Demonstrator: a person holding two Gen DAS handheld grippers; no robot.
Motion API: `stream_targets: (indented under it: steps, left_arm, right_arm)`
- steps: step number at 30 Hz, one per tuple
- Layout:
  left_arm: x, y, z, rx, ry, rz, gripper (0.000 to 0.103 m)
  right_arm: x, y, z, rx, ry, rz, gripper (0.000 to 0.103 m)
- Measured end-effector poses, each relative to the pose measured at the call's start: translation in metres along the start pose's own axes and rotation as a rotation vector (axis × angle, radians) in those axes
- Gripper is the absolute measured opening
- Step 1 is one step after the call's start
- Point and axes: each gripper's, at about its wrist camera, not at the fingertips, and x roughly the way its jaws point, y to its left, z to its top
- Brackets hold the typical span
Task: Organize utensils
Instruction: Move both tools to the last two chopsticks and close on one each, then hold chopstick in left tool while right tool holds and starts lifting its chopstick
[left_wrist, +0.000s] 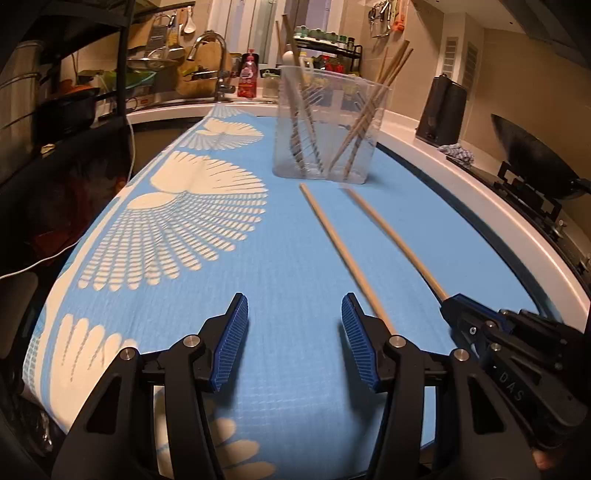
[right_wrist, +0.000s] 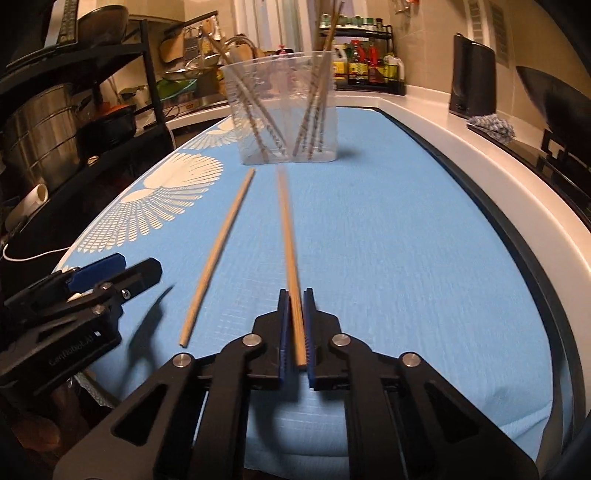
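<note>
A waffle-textured blue cloth (left_wrist: 295, 258) with cream fan-shaped prints covered the worktop, edged by a smooth white counter (left_wrist: 461, 177). At twelve o'clock on the cloth stood a clear, rounded plastic container (left_wrist: 328, 125) holding several slim wooden chopsticks leaning outward. Behind it were a curved metal tap (left_wrist: 212, 55), bottles and hanging tools; a black wok (left_wrist: 532, 155) sat at three o'clock.

The left gripper (left_wrist: 293, 339), black with ribbed blue pads, was spread wide and empty above the cloth; its side carried lettering too blurred to read. The right gripper (right_wrist: 295, 328) was clamped on the near end of one plain wooden chopstick (right_wrist: 288, 236) pointing toward the container. A second loose chopstick (right_wrist: 218, 254) lay flat on the cloth just beside it, at ten o'clock.
</note>
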Motion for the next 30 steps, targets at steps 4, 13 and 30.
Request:
stream_targets:
  steps: [4, 13, 30]
  left_arm:
    - [0.01, -0.019, 0.003, 0.036, 0.025, -0.028, 0.061]
    - [0.021, -0.035, -0.001, 0.141, 0.051, 0.017, 0.021]
    - [0.009, 0.01, -0.004, 0.092, 0.019, -0.032, 0.012]
  right_arm:
    - [-0.001, -0.016, 0.0, 0.039, 0.0, -0.039, 0.006]
    - [-0.001, -0.022, -0.002, 0.039, 0.004, -0.063, 0.006]
    - [0.002, -0.014, 0.001, 0.054, 0.018, -0.032, 0.007]
